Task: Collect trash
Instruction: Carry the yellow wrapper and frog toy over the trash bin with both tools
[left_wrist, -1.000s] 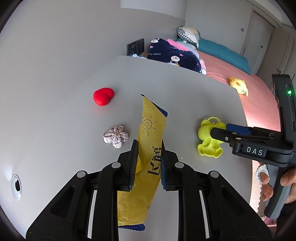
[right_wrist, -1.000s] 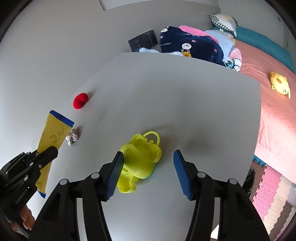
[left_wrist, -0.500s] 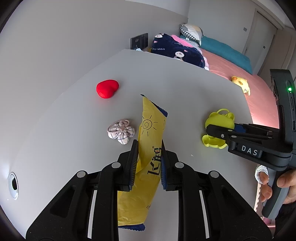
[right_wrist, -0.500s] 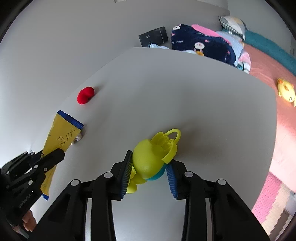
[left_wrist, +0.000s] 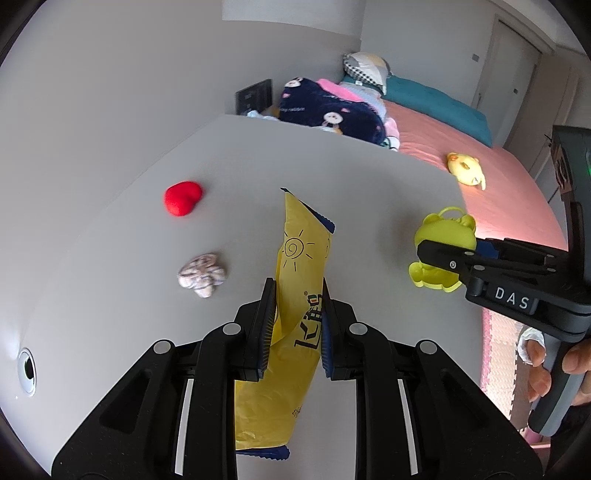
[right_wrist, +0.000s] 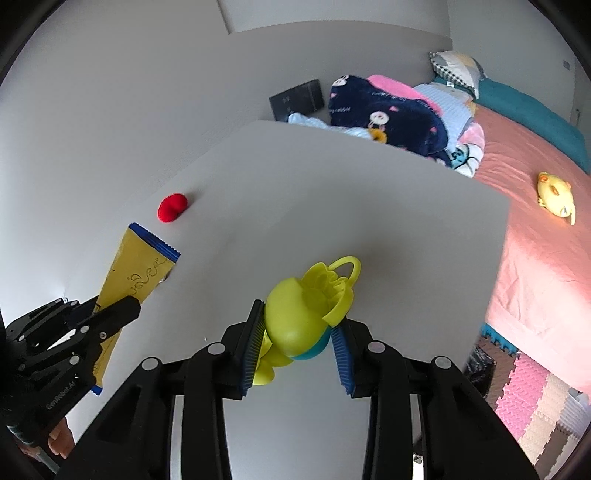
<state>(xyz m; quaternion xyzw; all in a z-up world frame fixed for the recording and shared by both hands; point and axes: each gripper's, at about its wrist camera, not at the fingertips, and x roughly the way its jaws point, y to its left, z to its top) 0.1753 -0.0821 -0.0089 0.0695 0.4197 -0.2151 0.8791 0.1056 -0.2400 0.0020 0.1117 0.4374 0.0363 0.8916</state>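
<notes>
Fingers of the left gripper (left_wrist: 295, 325) clamp a yellow snack wrapper (left_wrist: 295, 295) mid-length, upright, clear of the surface (left_wrist: 332, 177). Right gripper (right_wrist: 295, 343) fingers pinch a yellow-green frog toy (right_wrist: 299, 317) between the pads, lifted for carrying off.

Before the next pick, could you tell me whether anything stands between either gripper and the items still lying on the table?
Both are occupied: the left gripper is shut on the yellow wrapper, the right gripper on the green toy. The fabric scrap and red heart lie unobstructed on the table.
</notes>
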